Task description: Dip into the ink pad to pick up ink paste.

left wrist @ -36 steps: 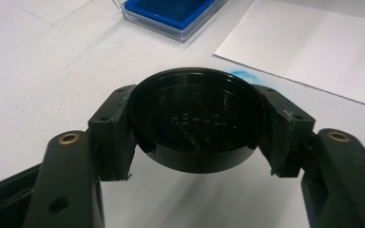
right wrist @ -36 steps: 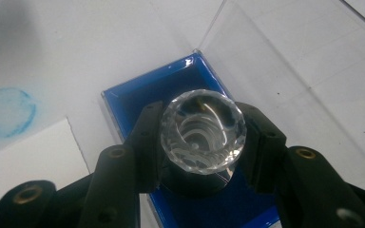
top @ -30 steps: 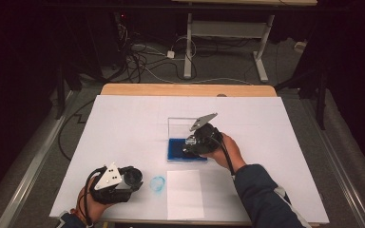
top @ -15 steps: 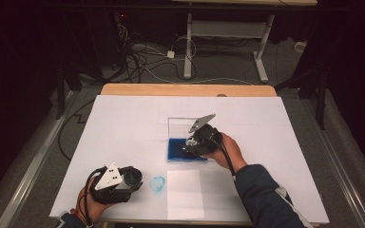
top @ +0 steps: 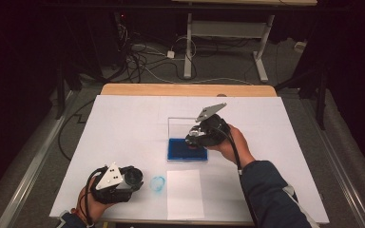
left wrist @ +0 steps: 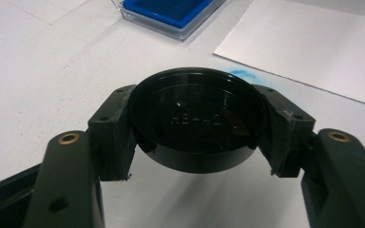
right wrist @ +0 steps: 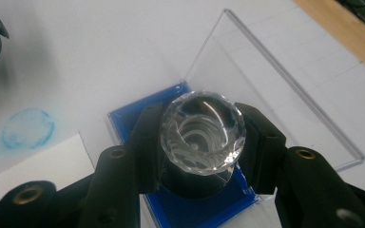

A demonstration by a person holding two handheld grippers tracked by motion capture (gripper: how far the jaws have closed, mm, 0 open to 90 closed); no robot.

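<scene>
Left gripper (top: 132, 176): jaws pinch a black cap (left wrist: 197, 118) low over the table, beside a blue ring print (top: 158, 183). Right gripper (top: 197, 138): jaws clamp a clear-topped stamp (right wrist: 202, 130) above the blue ink pad (top: 180, 148). Best carried level to the white paper (top: 185, 194), then pressed straight down.

blue ink pad (top: 187, 150), black cap (left wrist: 197, 118), clear stamp (right wrist: 202, 132)

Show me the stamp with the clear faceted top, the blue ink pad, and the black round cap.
Stamp (right wrist: 202, 130), right gripper view, faceted top.
Blue ink pad (top: 178, 147), high view, pad's left part.
Black round cap (left wrist: 197, 123), left gripper view, inner face.
</scene>
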